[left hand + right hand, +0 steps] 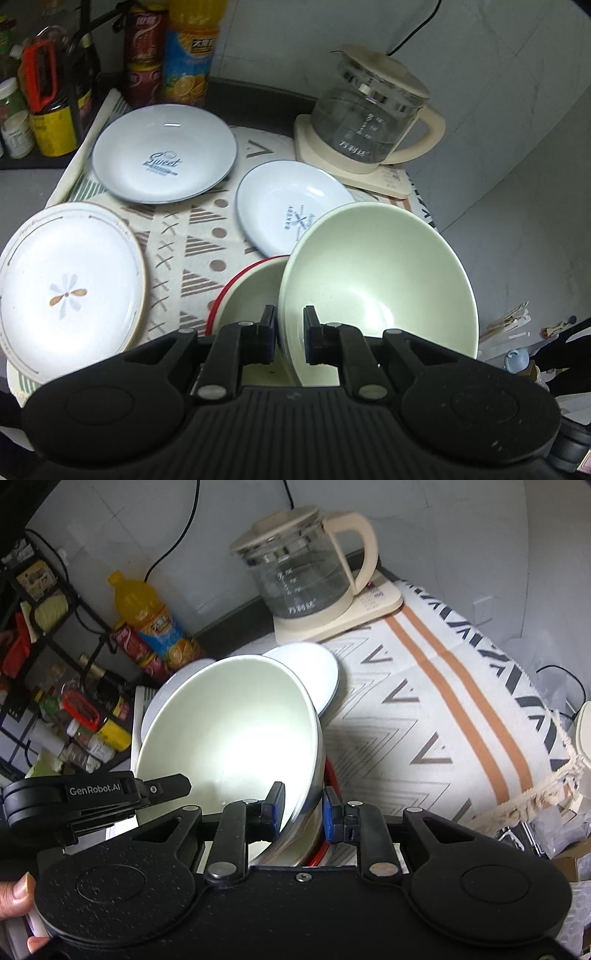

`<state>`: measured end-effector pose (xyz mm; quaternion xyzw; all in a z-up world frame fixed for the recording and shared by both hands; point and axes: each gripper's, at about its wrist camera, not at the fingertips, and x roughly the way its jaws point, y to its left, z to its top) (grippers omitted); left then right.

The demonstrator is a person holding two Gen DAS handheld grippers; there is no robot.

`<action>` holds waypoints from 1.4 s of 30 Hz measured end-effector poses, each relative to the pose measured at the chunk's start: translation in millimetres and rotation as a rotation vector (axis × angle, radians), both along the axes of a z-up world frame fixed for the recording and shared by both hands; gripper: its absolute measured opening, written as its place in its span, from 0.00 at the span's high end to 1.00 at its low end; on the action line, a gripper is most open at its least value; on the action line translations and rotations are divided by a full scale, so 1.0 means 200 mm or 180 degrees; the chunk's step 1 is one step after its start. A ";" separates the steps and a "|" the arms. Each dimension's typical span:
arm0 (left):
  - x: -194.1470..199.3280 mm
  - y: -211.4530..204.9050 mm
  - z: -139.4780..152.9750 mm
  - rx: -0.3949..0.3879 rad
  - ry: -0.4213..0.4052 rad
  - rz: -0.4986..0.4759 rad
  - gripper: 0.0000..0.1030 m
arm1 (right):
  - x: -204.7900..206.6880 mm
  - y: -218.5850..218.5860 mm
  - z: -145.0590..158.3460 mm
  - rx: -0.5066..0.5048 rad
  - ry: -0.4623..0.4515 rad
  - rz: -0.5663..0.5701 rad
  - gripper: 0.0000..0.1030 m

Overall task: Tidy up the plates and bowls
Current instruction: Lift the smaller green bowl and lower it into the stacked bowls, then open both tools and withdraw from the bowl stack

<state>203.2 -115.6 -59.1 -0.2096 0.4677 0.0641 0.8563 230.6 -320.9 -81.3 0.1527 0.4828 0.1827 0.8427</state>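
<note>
1. Gripping the pale green bowl (376,280) from 2 sides, your grippers each straddle its rim: the left gripper (290,332) has 1 finger inside and 1 outside the wall, narrowly parted and pressed on it.
2. Your right gripper (303,812) does the same at the opposite rim, with its blue pads (277,808) closed on the tilted wall.
3. That bowl sits tilted, its lower side inside the red-rimmed bowl (251,284) near the front edge of the patterned cloth (207,236).
4. You have 3 plates lying flat on the cloth: the flower plate (70,288) at the front left corner, the "Sweet" plate (164,153) toward the back left, and the "Bakery" plate (288,206) just behind the bowls, partly hidden by the green rim.
5. At the cloth's back right corner stands the glass kettle (373,122) on its cream base.
6. Bottles and cans (147,51) crowd the counter beyond the back left corner.
</note>
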 end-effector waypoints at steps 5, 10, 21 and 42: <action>-0.02 0.02 -0.04 -0.0014 0.0073 0.0027 0.89 | -0.01 0.03 -0.02 -0.0044 0.0041 0.0053 0.78; -0.03 0.04 -0.08 -0.0011 0.0134 0.0059 0.89 | -0.01 0.06 -0.06 -0.0093 0.0098 0.0107 0.78; -0.03 0.07 -0.18 -0.0014 0.0265 0.0157 0.87 | 0.01 0.09 -0.09 -0.0110 0.0148 0.0237 0.71; -0.16 0.09 -0.01 0.0109 0.0113 0.0351 0.51 | -0.11 0.01 0.05 0.0278 -0.0144 0.0292 0.62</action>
